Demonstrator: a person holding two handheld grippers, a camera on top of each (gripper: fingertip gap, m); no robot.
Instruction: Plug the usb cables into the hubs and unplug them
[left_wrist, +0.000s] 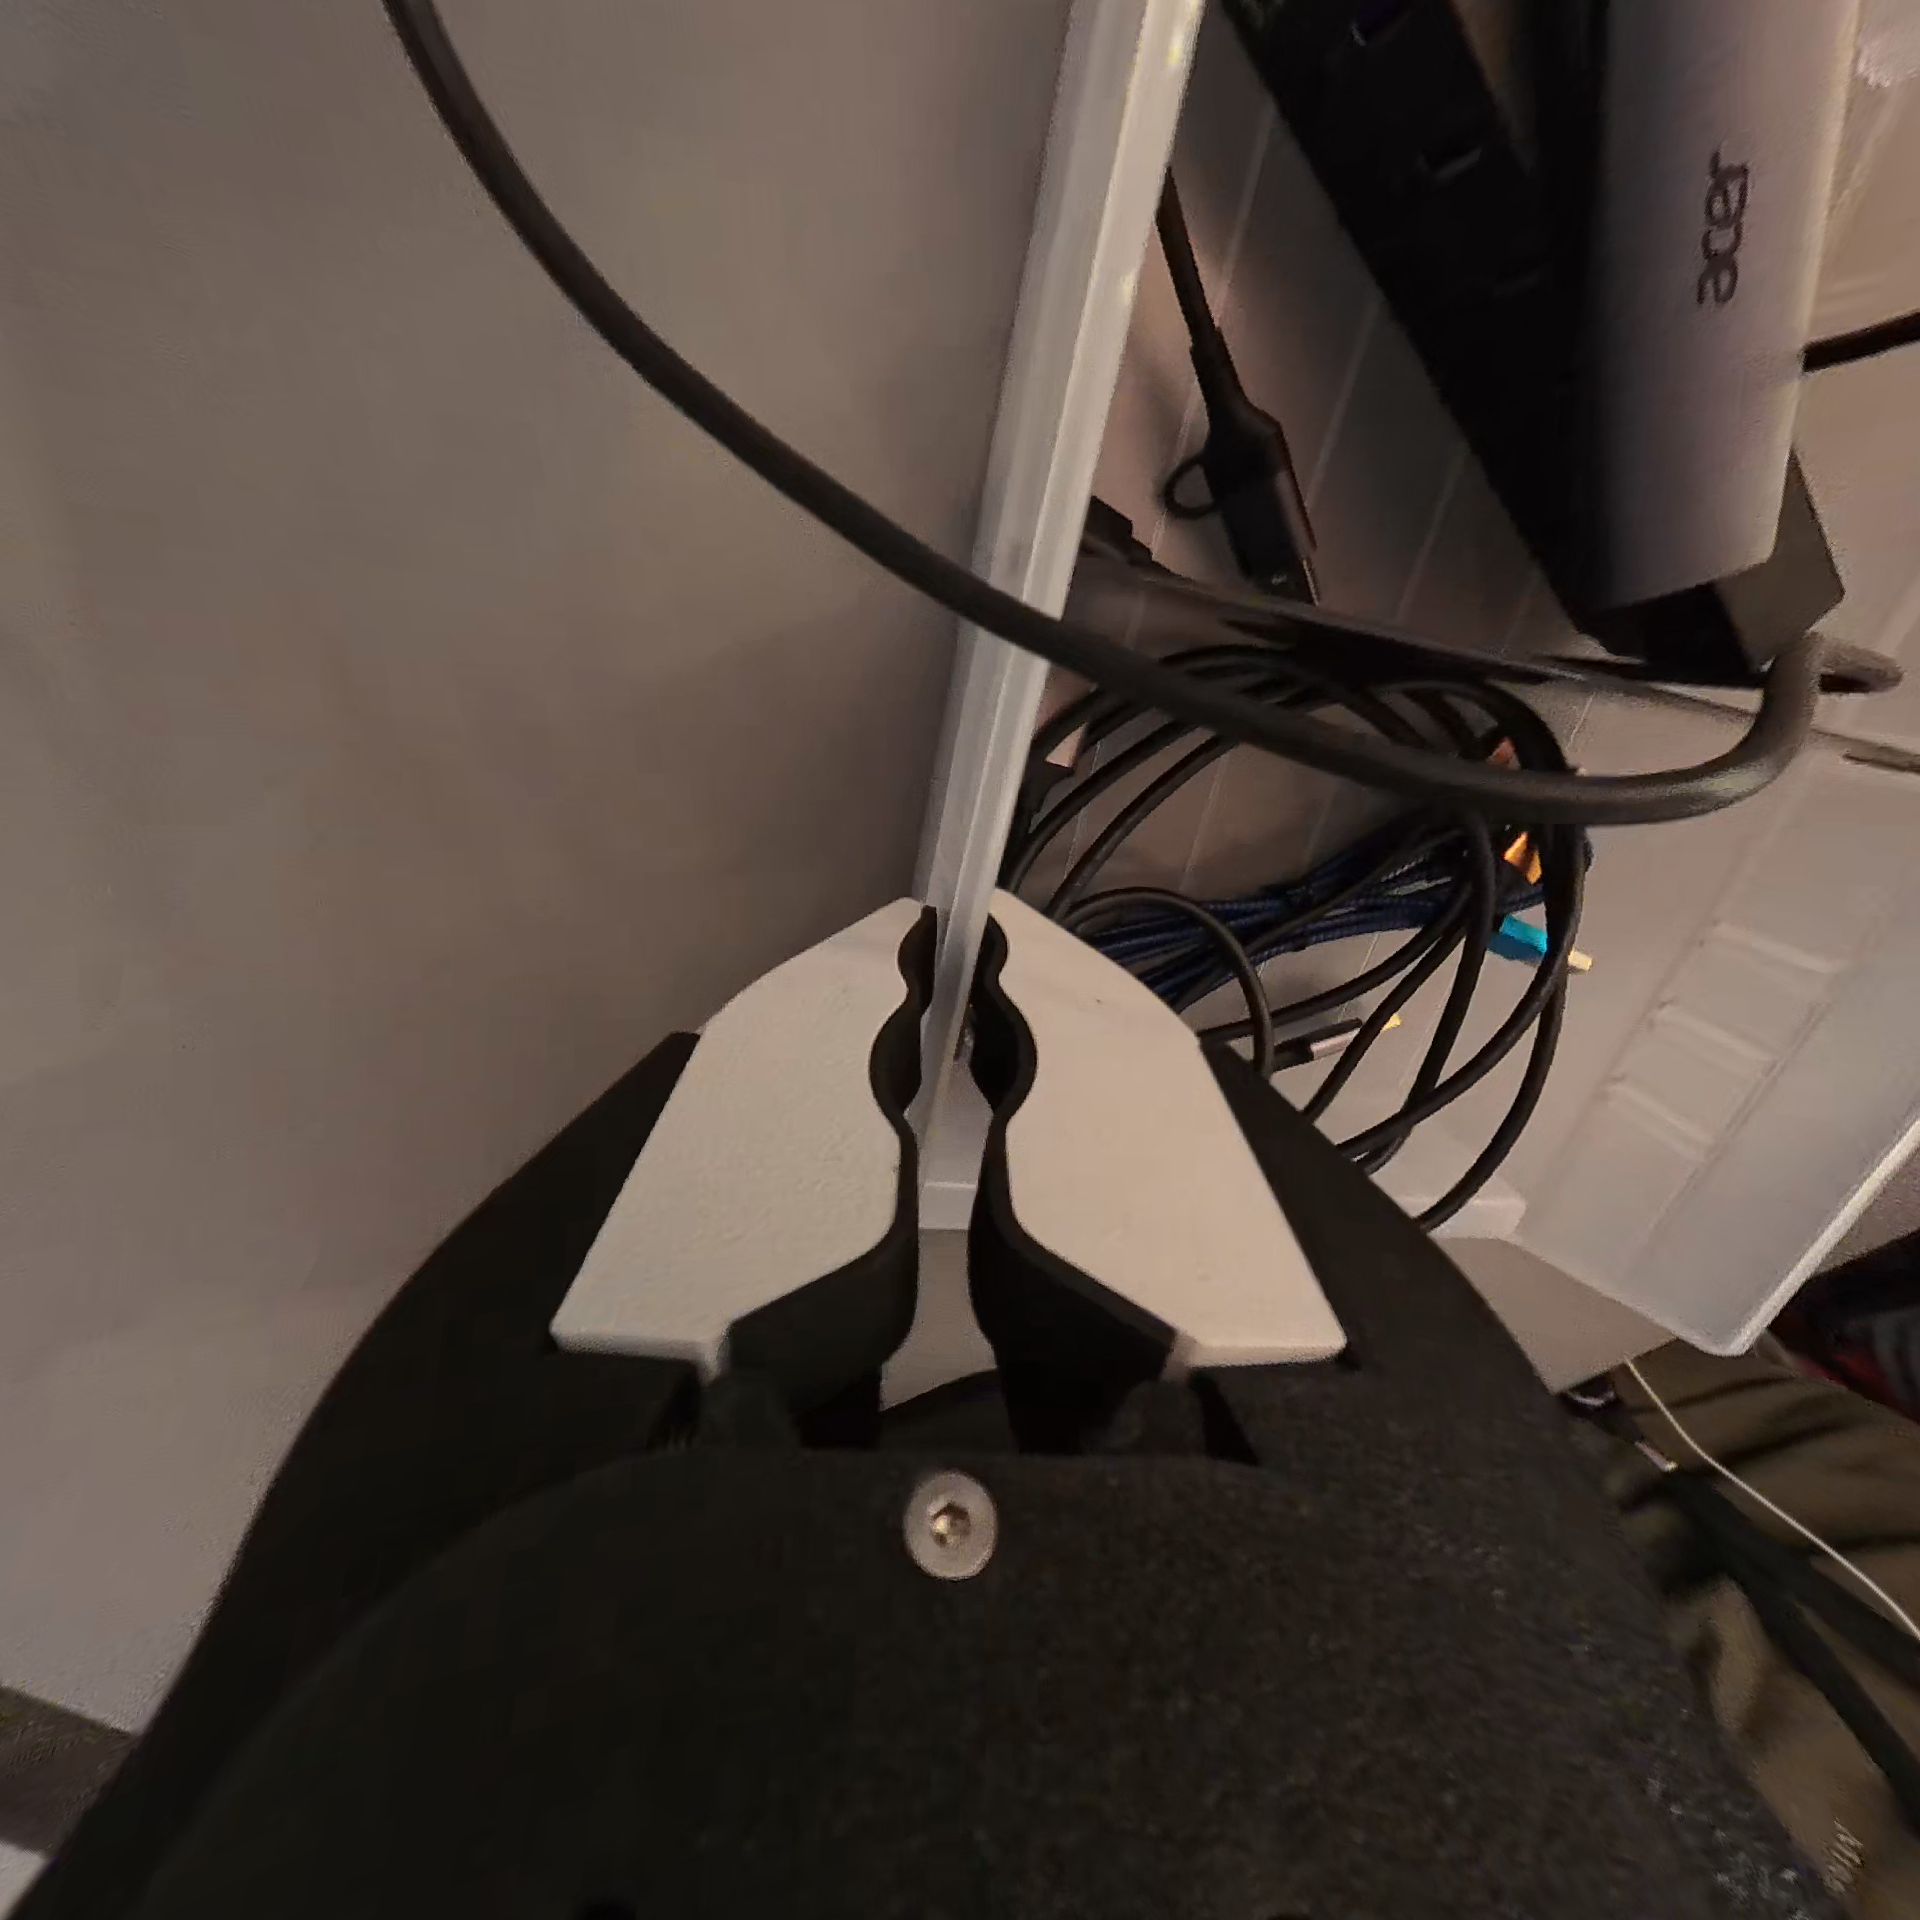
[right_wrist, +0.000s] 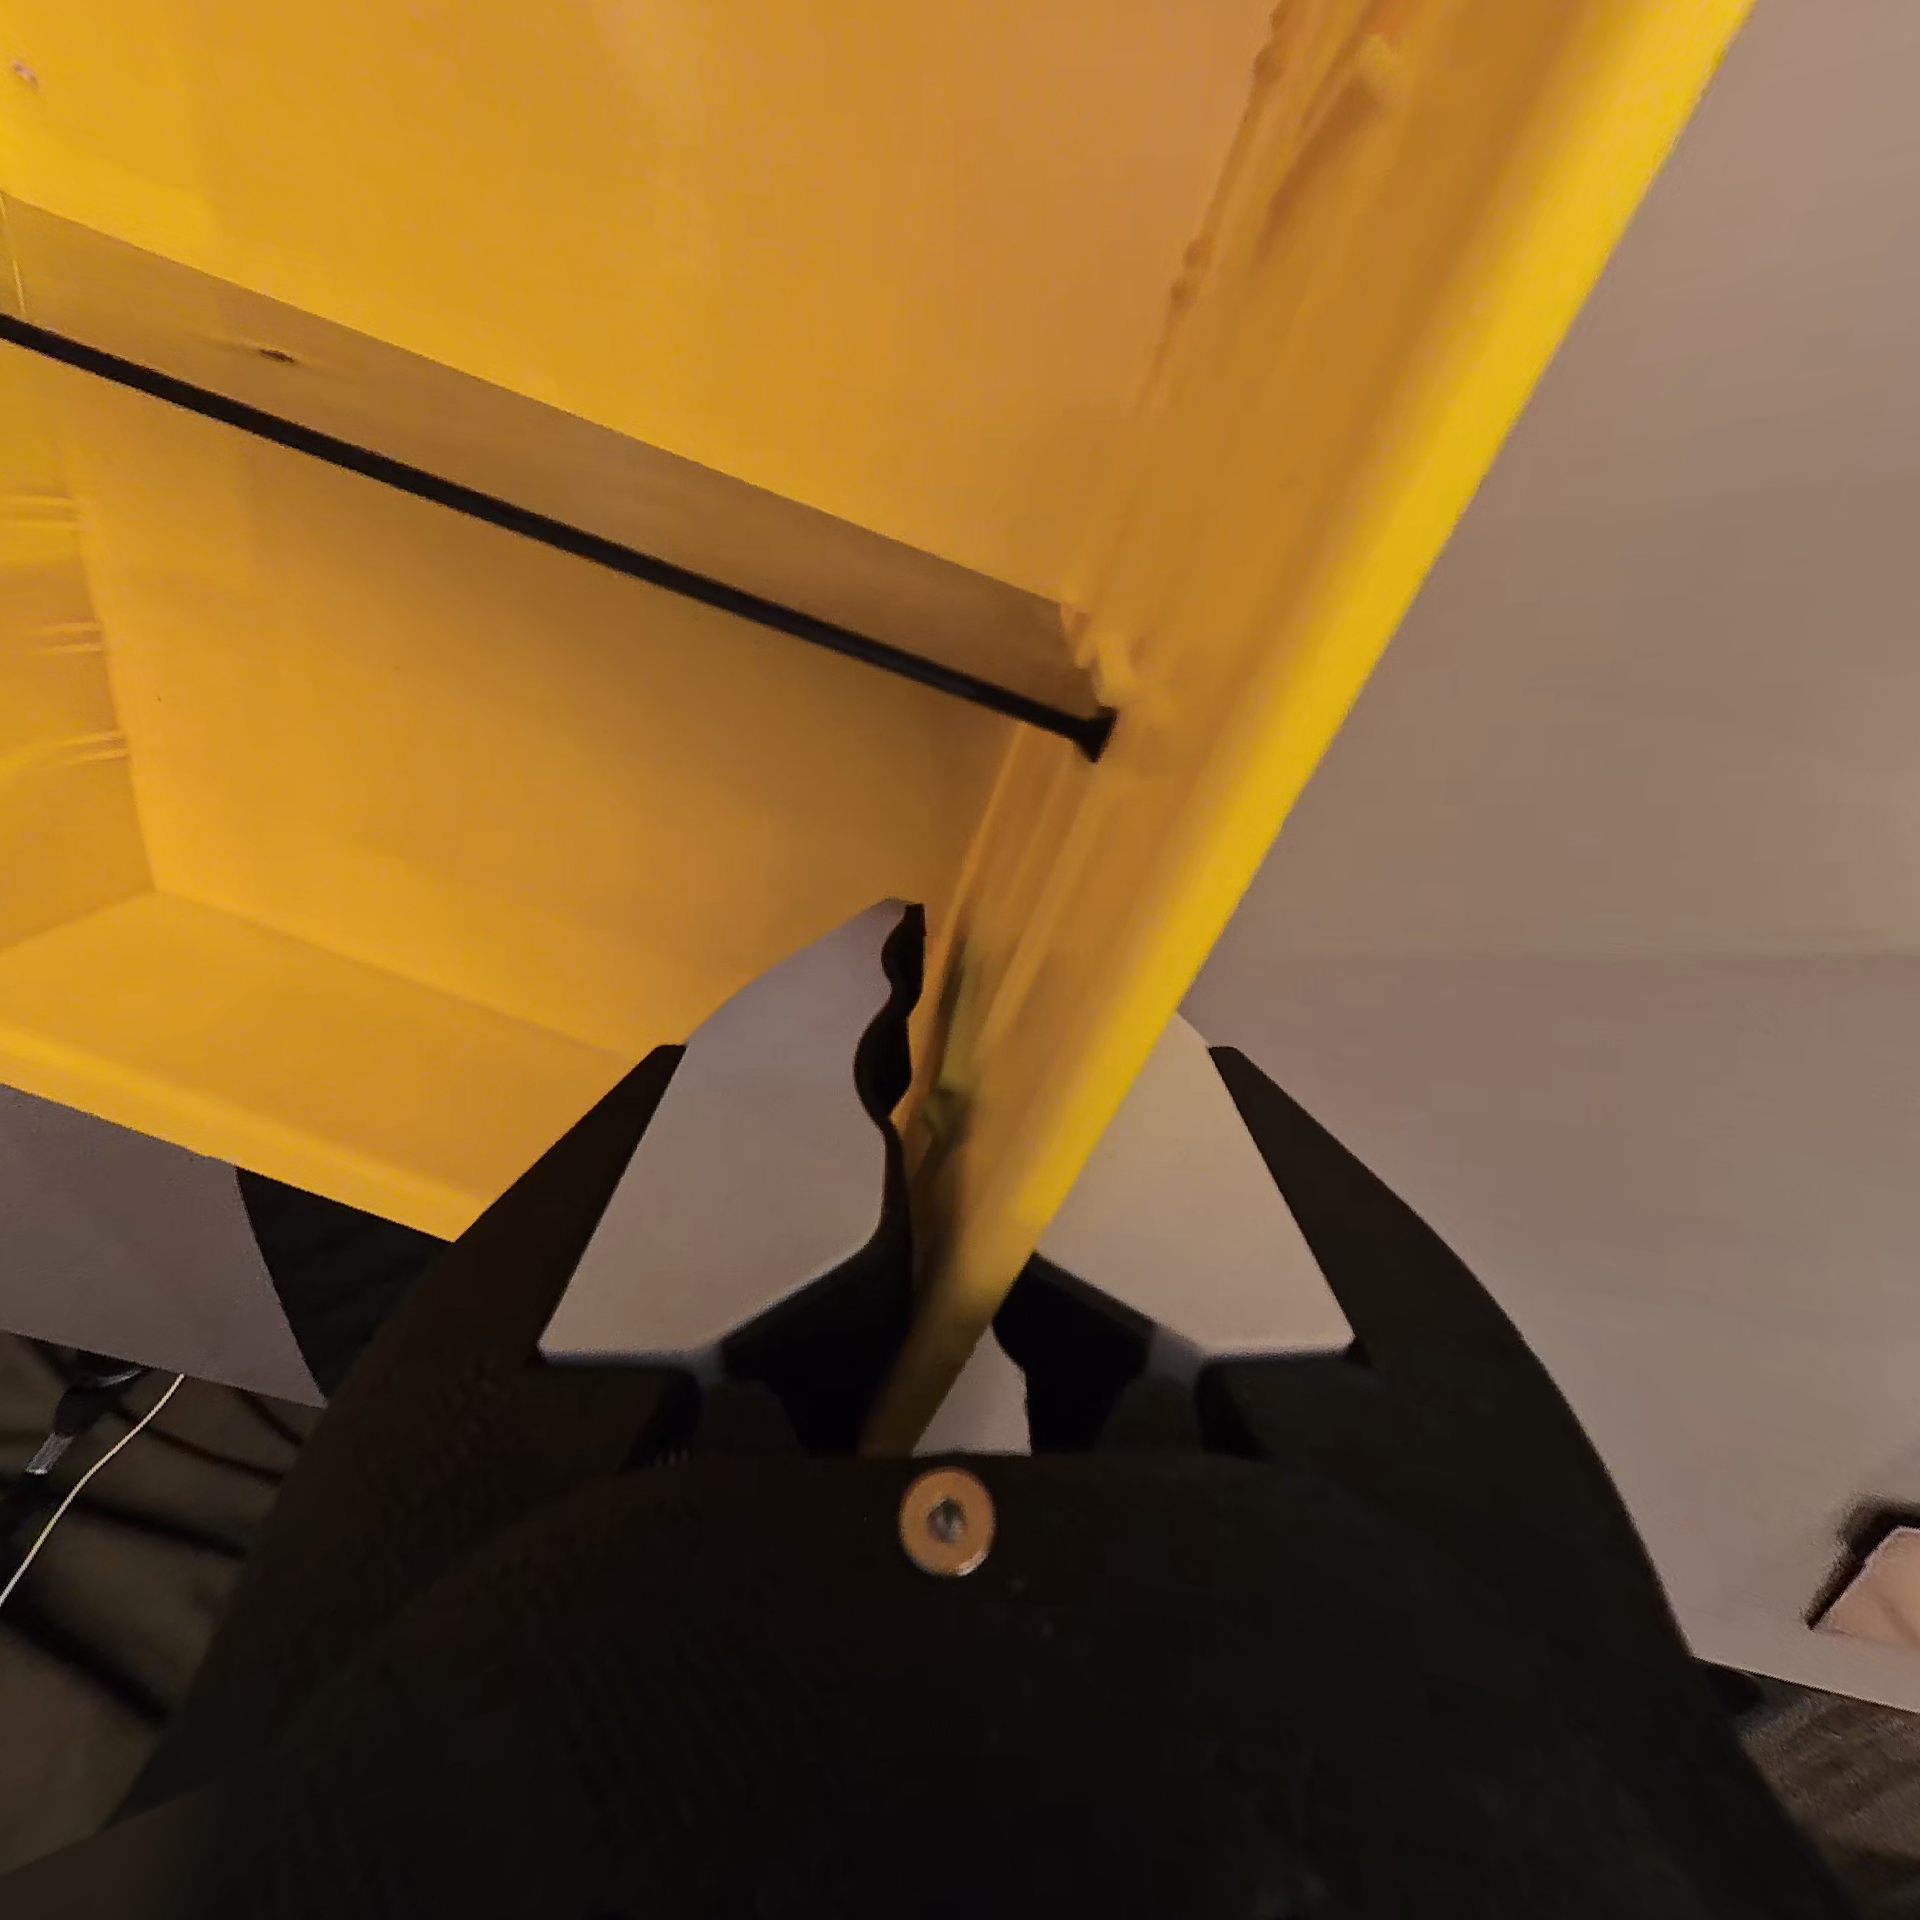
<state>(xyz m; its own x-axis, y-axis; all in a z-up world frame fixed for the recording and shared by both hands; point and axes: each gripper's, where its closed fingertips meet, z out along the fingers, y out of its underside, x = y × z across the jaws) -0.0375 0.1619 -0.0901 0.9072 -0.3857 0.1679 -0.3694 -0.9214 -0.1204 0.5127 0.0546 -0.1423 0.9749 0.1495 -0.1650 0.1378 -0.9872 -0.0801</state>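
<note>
1. Left tool (left_wrist: 951, 997), black with white finger plates, is closed on the thin rim of a translucent white plastic bin (left_wrist: 1049, 520); its wavy black pads press the wall from both sides.
2. White table surface (left_wrist: 416, 623) fills the area left of the bin wall.
3. Thick black cable (left_wrist: 665, 353) curves down from the upper left, crosses over the bin rim and bends up into the end of a silver-grey hub (left_wrist: 1704, 343) lying inside the bin at the upper right.
4. Coiled thin black usb cables (left_wrist: 1455, 997) and a bundle of blue braided cable (left_wrist: 1226, 925) lie on the bin floor, below the hub and just right of the tool; plugs with orange and light-blue ends show among them.
5. Right tool (right_wrist: 997, 1039) is clamped on the side wall of a yellow plastic bin (right_wrist: 1288, 644); its right finger is mostly hidden behind the wall.
6. Thin black rod (right_wrist: 540, 530) crosses the yellow bin's interior and ends at the gripped wall.
</note>
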